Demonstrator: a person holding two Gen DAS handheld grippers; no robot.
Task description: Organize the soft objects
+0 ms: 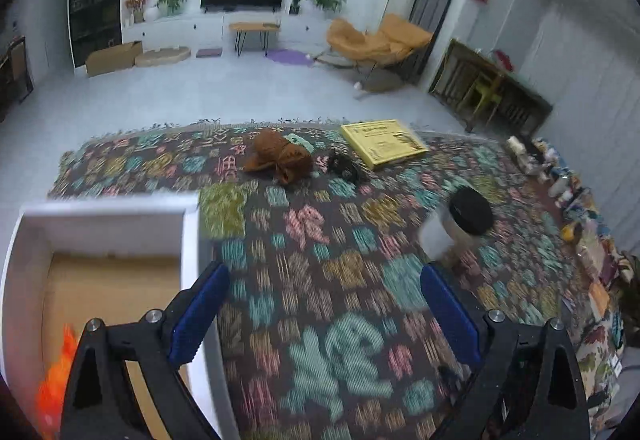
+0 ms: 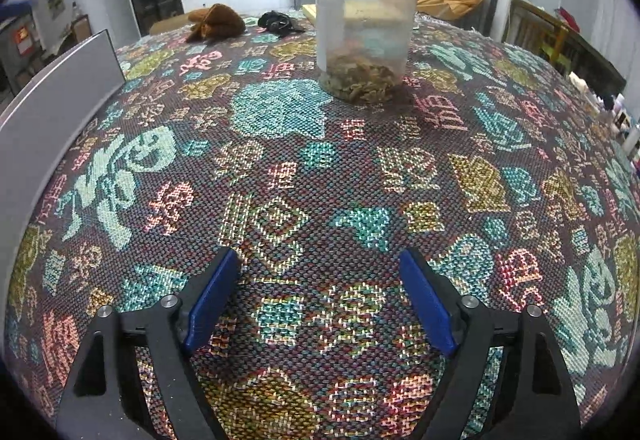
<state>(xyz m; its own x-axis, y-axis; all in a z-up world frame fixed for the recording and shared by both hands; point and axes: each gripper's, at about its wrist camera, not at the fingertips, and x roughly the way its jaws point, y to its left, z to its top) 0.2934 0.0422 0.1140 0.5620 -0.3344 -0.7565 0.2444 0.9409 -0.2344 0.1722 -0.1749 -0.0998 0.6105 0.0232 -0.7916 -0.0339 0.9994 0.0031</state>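
A crumpled brown knitted soft item [image 1: 280,160], perhaps a hat or scarf, lies on the far part of the tabletop [image 2: 280,168], which is covered by a woven cloth patterned in teal, pink and mustard on a dark ground. Just beside it, toward the right in the left wrist view, sits a small black bundle of soft material [image 1: 344,166]; whether the two touch cannot be told. A flat yellow box [image 1: 382,142] lies just beyond the bundle.

At the near left edge of the tabletop stands a white-walled box with a brown cardboard floor [image 1: 100,224]. Something bright orange and fuzzy [image 1: 56,388] shows low inside it, partly hidden by the gripper frame.

Between the box and the soft pile stands a clear plastic jar with a black lid [image 2: 366,28], holding dried yellowish pieces at its bottom.

The left gripper [image 1: 324,308] hangs over the cloth beside the box, its blue-padded fingers spread wide with nothing between them. The right gripper [image 2: 320,296] hovers low over bare cloth, well short of the jar, its fingers also wide and empty.

By the look of it, one soft thing is already in the box and a fresh pick is in hand. The next move likely calls for a long reach past the jar to the brown item, then a close on its loose folds.
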